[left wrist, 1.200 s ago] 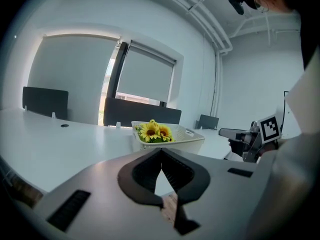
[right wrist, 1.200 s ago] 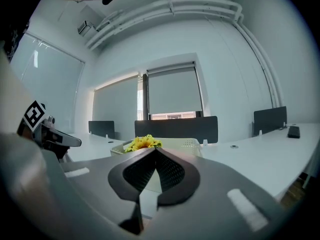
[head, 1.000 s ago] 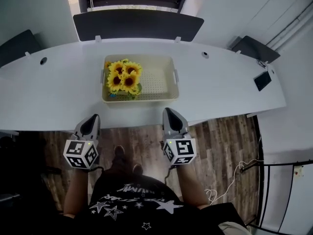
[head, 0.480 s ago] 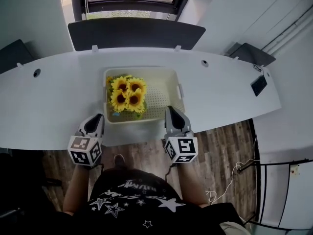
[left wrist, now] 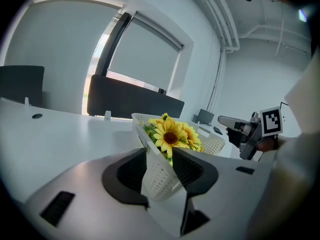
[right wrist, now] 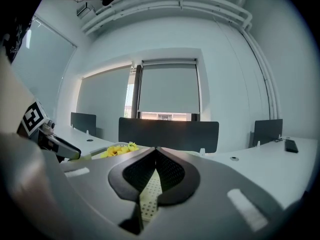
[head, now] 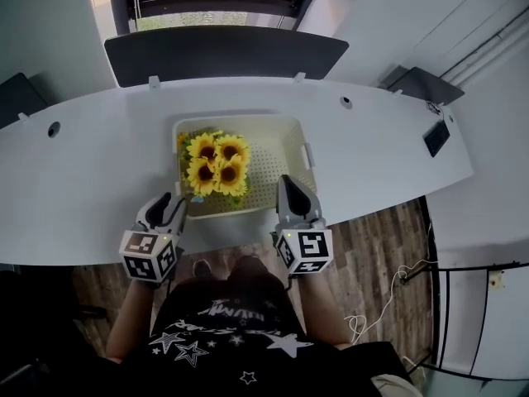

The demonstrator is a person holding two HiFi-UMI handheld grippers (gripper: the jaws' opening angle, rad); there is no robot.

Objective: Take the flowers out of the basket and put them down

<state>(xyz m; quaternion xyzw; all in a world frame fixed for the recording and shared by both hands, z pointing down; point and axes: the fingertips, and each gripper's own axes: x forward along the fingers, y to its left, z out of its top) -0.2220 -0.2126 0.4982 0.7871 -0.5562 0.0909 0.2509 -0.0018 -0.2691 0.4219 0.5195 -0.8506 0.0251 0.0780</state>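
left gripper (head: 172, 208) jaws have just opened around the basket (head: 248, 119) corner.

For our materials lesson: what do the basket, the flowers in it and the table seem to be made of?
Basket: likely moulded plastic, cream, matt; walls and floor pierced with a regular grid of small holes.
Flowers: probably artificial, fabric or plastic; petals uniformly bright yellow, but real cannot be excluded.
Table: smooth white top, faint sheen, perhaps laminate.
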